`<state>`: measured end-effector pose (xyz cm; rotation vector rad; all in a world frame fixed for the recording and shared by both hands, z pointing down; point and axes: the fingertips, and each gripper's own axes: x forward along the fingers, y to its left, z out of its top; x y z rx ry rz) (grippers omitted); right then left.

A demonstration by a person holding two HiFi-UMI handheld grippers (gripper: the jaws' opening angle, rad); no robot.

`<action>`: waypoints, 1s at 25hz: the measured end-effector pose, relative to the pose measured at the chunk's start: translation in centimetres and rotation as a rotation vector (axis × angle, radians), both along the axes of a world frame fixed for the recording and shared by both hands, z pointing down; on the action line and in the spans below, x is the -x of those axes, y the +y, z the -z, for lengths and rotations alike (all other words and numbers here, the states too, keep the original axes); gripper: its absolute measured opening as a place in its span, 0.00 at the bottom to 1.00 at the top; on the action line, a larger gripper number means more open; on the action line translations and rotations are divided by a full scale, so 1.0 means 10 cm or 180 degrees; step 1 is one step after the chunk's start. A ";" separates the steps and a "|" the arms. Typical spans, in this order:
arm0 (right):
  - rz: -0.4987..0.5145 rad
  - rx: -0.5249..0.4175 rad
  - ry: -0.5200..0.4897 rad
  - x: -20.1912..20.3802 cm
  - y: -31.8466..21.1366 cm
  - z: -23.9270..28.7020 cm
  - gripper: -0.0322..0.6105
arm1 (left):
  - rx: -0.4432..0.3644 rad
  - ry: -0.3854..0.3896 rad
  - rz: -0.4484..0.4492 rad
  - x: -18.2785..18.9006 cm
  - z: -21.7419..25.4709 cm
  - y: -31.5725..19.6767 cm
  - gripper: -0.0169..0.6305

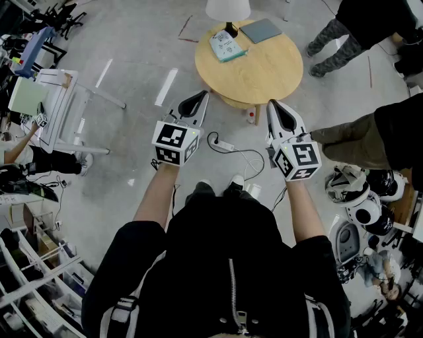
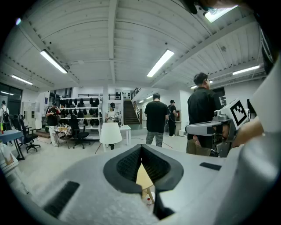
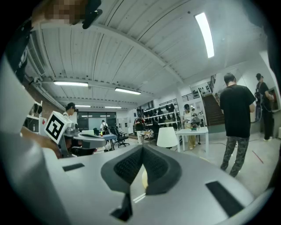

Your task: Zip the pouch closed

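Observation:
A round wooden table (image 1: 264, 72) stands ahead of me on the floor. On it lie a light-blue patterned pouch (image 1: 227, 46) and a flat grey-teal item (image 1: 261, 30), beside a white lamp (image 1: 228, 10). My left gripper (image 1: 201, 96) and right gripper (image 1: 273, 104) are held out side by side in the air, short of the table's near edge. Both are shut with nothing between the pads. In the left gripper view the gripper (image 2: 141, 147) shows a sliver of tabletop (image 2: 144, 179) below its tips. In the right gripper view the gripper (image 3: 142, 149) points level into the room.
A power strip with a cable (image 1: 226, 144) lies on the floor between me and the table. People stand at the top right (image 1: 337, 39) and right (image 1: 370, 135). A white desk (image 1: 59, 112) is at the left, and helmets (image 1: 360, 191) are piled at the right.

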<state>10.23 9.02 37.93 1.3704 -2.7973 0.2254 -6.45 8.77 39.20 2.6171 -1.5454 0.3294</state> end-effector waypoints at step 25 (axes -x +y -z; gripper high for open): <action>-0.0004 0.0096 0.0207 0.45 -1.42 -0.20 0.06 | 0.0120 0.0154 -0.0231 0.17 -0.32 -1.44 0.04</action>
